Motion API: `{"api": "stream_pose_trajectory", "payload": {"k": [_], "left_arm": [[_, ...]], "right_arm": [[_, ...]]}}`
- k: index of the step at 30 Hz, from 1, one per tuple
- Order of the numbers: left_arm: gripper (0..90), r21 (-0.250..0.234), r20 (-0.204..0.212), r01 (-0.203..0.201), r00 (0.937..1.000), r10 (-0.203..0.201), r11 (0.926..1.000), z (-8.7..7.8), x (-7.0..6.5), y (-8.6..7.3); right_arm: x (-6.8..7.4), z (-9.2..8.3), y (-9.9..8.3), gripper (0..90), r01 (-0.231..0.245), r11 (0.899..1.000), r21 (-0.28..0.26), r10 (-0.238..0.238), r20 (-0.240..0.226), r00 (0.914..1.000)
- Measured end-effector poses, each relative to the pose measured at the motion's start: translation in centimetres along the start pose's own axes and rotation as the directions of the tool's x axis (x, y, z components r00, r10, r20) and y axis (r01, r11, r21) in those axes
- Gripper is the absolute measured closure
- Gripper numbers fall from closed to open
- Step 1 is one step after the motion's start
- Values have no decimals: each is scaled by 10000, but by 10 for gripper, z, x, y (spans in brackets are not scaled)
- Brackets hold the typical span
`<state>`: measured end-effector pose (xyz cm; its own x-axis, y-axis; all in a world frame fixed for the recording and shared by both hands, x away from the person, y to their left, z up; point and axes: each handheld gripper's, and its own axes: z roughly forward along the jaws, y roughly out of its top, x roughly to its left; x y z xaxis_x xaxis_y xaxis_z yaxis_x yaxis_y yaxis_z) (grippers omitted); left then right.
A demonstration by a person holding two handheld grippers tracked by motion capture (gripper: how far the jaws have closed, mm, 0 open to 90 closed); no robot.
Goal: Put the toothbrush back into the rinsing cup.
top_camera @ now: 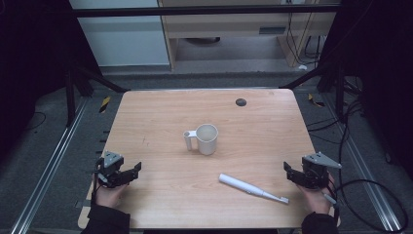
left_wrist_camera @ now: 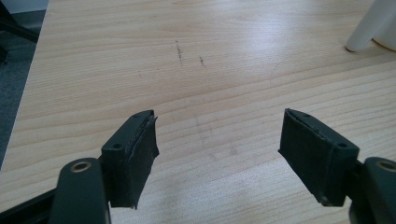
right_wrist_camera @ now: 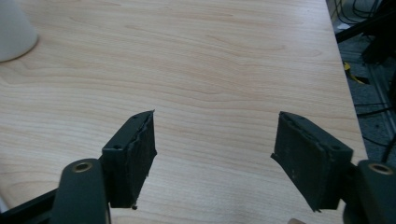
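Observation:
A white mug (top_camera: pixel 206 138) stands upright in the middle of the wooden table (top_camera: pixel 160 112), its handle turned left. A white electric toothbrush (top_camera: pixel 251 188) lies flat nearer the front edge, right of centre, head pointing right. My left gripper (top_camera: pixel 136 170) rests low over the front left corner, held by a hand, open with bare wood between its pads (left_wrist_camera: pixel 140 154). My right gripper (top_camera: pixel 288 170) sits at the front right edge, also open and empty, right of the toothbrush. The mug's handle (left_wrist_camera: pixel 366 28) shows at the top right of the left gripper view, and its base (right_wrist_camera: pixel 14 30) at the top left of the right gripper view.
A small dark round disc (top_camera: pixel 240 102) lies near the table's far edge. Black frame bars, cables and grey floor surround the table. The right table edge (right_wrist_camera: pixel 348 93) runs close beside the right gripper.

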<state>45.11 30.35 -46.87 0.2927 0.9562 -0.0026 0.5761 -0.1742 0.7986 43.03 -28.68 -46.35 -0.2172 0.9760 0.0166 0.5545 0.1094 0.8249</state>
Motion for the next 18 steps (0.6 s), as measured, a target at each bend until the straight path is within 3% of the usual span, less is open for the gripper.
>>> {"api": "stream_pose_trajectory", "payload": {"k": [7, 13, 18], "left_arm": [[277, 196, -34, 207, 9998, -207, 9996, -1, 1, -1], [274, 222, -24, -3, 10000, 4, 9998, -1, -2, -2], [280, 261, 118, 66, 9999, -69, 9996, 1, -4, -3]], "right_arm": [[9, -4, 0, 360, 103, 9998, 168, -95, -496, 9987], [19, -9, 2, 400, 454, 9985, 296, -426, -895, 9951], [26, -16, 1, 446, 527, 9982, 290, -489, -1211, 9914]]}}
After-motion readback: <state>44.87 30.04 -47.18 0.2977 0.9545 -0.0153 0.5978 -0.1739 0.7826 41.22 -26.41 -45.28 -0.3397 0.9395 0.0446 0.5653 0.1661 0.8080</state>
